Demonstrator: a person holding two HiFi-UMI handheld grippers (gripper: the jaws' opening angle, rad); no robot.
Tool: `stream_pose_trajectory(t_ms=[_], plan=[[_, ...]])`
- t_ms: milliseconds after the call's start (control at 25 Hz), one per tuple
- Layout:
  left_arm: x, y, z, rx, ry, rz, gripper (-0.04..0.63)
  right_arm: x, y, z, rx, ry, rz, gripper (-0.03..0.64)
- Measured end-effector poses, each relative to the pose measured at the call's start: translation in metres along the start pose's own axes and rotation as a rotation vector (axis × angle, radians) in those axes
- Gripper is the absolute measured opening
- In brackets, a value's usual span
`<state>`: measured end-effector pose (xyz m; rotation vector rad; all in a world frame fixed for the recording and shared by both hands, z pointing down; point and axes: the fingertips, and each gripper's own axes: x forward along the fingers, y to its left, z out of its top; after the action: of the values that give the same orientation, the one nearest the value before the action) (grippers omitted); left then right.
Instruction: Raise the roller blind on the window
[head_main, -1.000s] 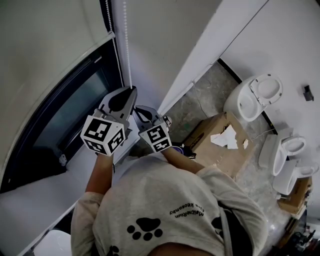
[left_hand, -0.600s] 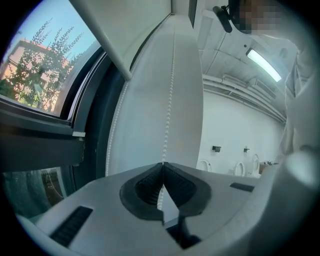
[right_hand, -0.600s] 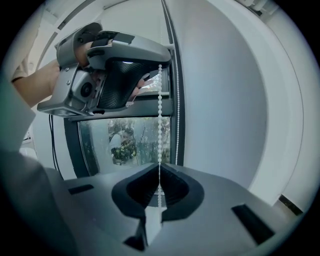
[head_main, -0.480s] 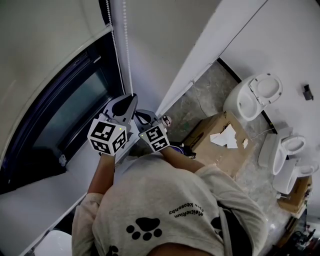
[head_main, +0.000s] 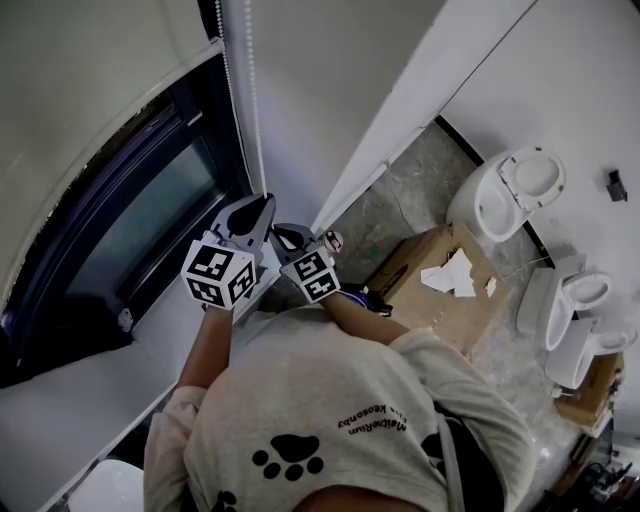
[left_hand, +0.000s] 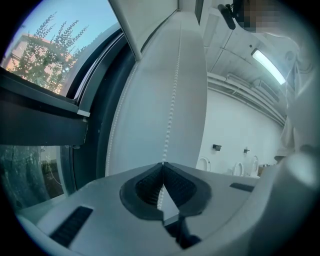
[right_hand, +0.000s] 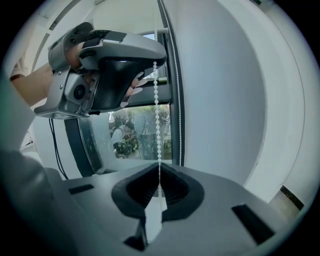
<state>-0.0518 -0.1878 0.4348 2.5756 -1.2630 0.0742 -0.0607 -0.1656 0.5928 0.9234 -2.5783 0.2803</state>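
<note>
Both claws are closed on the bead chain (right_hand: 157, 100). The left claw (left_hand: 162, 164) pinches a strand that runs straight up from its tips, and the right claw (right_hand: 159, 166) pinches what looks like the same strand just below the left one. The roller blind (head_main: 80, 90) hangs above and to the left of the claws, its bottom edge lying across the window (head_main: 150, 225), so part of the glass is bare. The beads are small and smooth and could slip through the pads on a hard pull. A pull slanted away from the chain's own line might jam it or throw it off its wheel at the top, and the claws sit close enough to knock together. Only the right gripper view shows the left claw above it on the strand, with a second strand (right_hand: 178, 100) just to its right. Only the head view shows where the blind's edge sits.
</note>
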Motion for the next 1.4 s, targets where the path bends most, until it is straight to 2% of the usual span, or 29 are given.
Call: stream_pose_trajectory(t_ms=[120, 200, 240, 680, 1120, 1400], plan=[[0.001, 0.003, 0.0, -0.006, -0.001, 0.003, 0.011, 0.0, 0.001, -0.001, 0.018, 0.015, 0.016, 0.014], [0.002, 0.004, 0.0, -0.006, -0.002, 0.003, 0.011, -0.003, -0.001, 0.004, 0.043, 0.007, 0.022, 0.101], [0.002, 0.004, 0.0, -0.006, -0.003, 0.003, 0.011, -0.007, -0.003, 0.01, 0.05, -0.007, 0.02, 0.114], [0.006, 0.007, 0.002, 0.025, -0.006, 0.0, 0.011, -0.073, -0.015, 0.113, -0.008, -0.18, -0.051, 0.114], [0.005, 0.007, 0.002, 0.024, -0.012, -0.004, 0.011, -0.116, -0.003, 0.258, -0.066, -0.389, -0.002, 0.114], [0.005, 0.003, 0.001, 0.026, -0.017, -0.012, 0.011, -0.111, 0.002, 0.302, -0.102, -0.435, 0.007, 0.101]])
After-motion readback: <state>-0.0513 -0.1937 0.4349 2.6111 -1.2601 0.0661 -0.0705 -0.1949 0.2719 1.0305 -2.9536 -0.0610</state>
